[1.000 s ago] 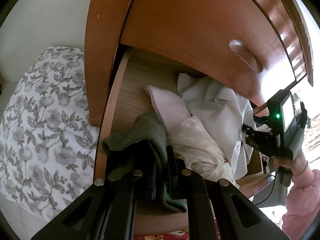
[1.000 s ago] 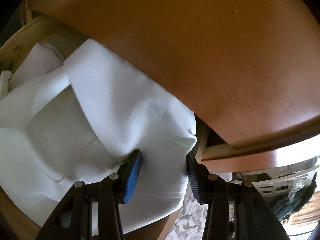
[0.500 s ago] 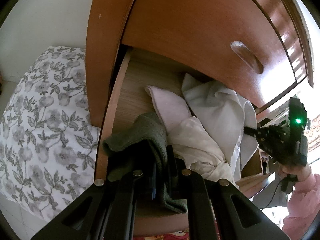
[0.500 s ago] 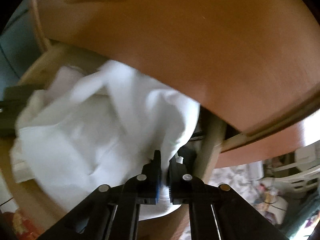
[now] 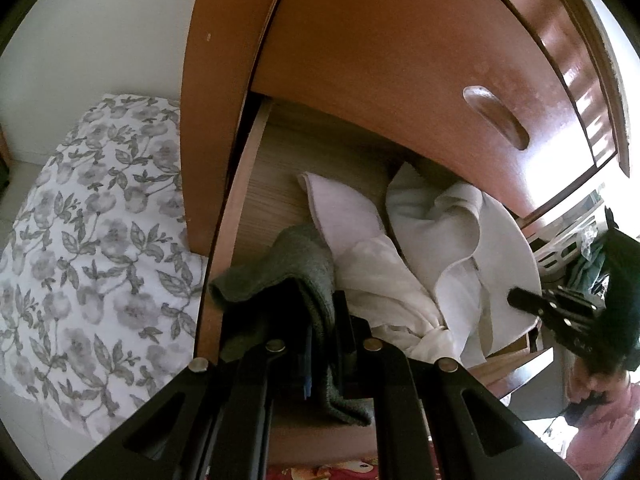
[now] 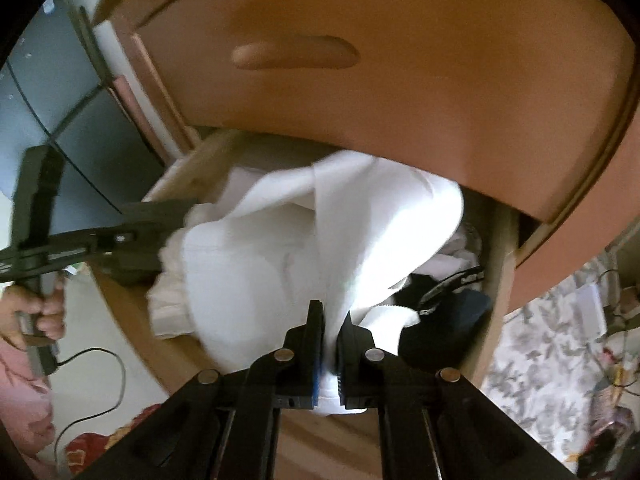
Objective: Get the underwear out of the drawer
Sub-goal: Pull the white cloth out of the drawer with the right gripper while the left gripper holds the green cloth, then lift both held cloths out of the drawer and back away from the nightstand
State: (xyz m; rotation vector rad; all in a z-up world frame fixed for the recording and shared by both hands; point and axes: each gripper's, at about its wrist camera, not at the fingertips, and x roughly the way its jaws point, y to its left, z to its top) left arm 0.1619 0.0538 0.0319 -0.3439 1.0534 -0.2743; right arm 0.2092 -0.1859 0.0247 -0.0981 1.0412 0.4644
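1. The right gripper was seen pinching a fold of the white underwear at lower centre of its view; only a thin edge was held (a slip was judged likely if tugged).
2. Most of the garment was still draped in the drawer, at mid-frame; a snag under the upper drawer front could be caused by a steep pull.
3. The left gripper was pressed together on a green cloth; neighbouring white clothes could be dragged out too.
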